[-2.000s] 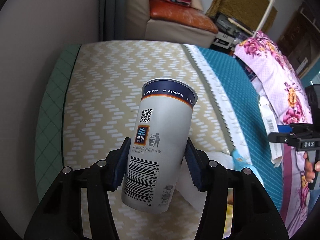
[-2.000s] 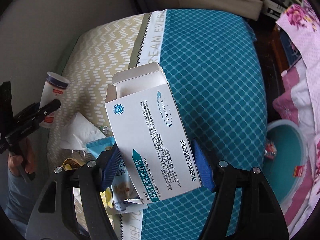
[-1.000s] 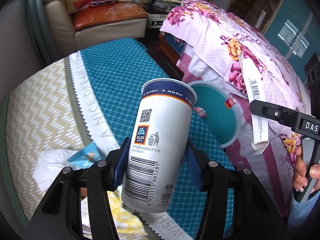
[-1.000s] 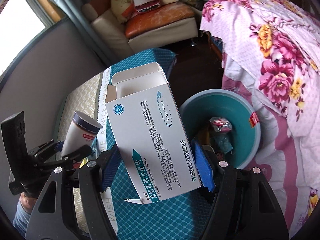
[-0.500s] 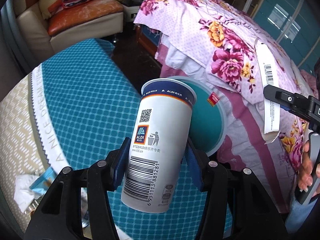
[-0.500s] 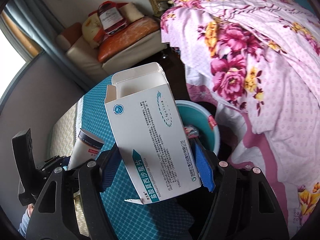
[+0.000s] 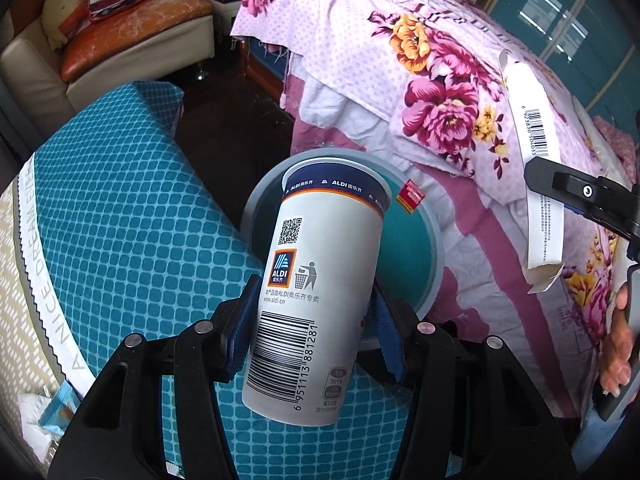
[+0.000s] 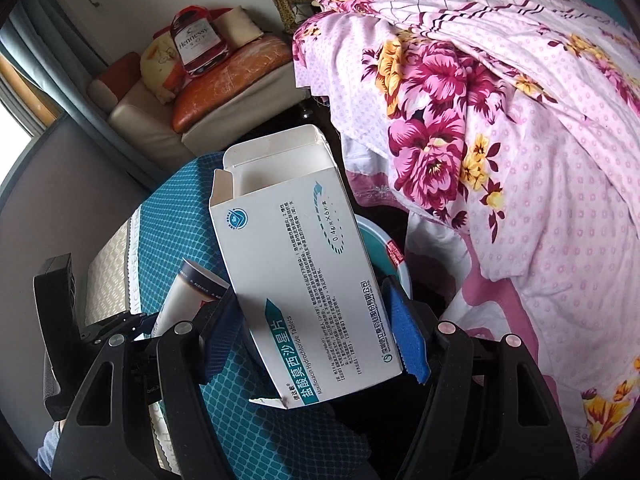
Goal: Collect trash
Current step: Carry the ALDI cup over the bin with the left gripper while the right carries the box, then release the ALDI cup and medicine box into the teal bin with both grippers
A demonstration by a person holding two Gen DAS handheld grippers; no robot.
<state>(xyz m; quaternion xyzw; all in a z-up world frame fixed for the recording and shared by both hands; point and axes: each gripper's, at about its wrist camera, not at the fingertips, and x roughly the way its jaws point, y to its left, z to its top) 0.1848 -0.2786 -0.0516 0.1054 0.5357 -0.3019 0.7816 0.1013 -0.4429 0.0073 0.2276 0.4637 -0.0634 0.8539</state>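
My left gripper (image 7: 312, 326) is shut on a tall white paper cup (image 7: 318, 280) with a blue rim band and a barcode. It hangs over the near edge of a round teal bin (image 7: 424, 248) on the floor. My right gripper (image 8: 314, 328) is shut on an open white medicine box (image 8: 300, 272) with teal print. That box hides most of the teal bin (image 8: 378, 246), whose rim shows just behind it. In the left wrist view the medicine box (image 7: 538, 184) and the right gripper's black finger (image 7: 580, 196) appear at the right. The cup (image 8: 190, 296) shows at the left of the right wrist view.
A bed with a pink floral quilt (image 7: 440, 80) stands right of the bin. A low seat with a teal patterned mat (image 7: 120, 208) lies left, with wrappers and tissue (image 7: 52, 408) at its near corner. A sofa with an orange cushion (image 7: 132, 28) is at the back.
Both grippers swung from over the mat towards the teal bin, each still holding its item. The bin now lies right behind the cup and the box.
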